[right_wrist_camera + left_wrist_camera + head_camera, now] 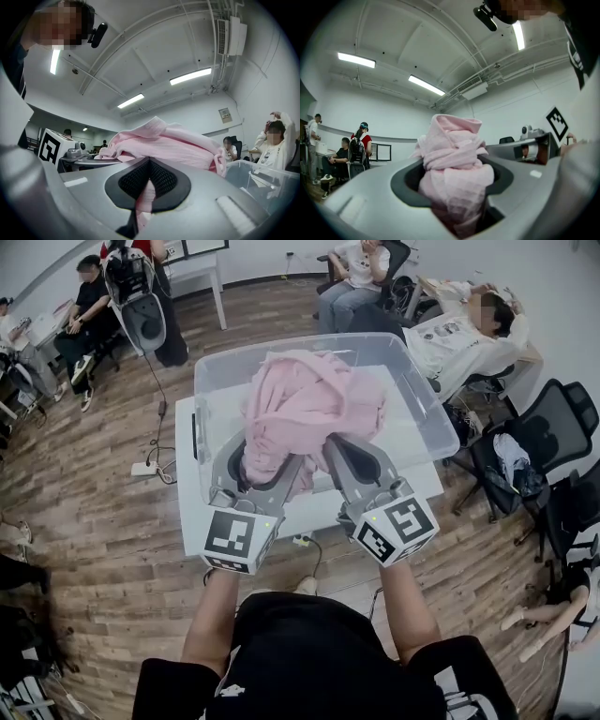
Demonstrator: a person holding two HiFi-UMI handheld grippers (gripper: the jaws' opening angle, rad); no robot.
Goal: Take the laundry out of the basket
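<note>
Head view: the pink garment (314,409) is bunched over the near side of the clear basket (427,423) on the white table (184,442), gripped from below by the left gripper (267,460) and the right gripper (354,451), which stand side by side. Left gripper view: the jaws stand partly apart, clamped on a thick twisted wad of the pink cloth (452,154) (seated people show at the far left). Right gripper view: the jaws are almost together, pinching a thin fold of the cloth (145,197), the rest heaped beyond the tips, with the basket's wall (262,176) lower right.
</note>
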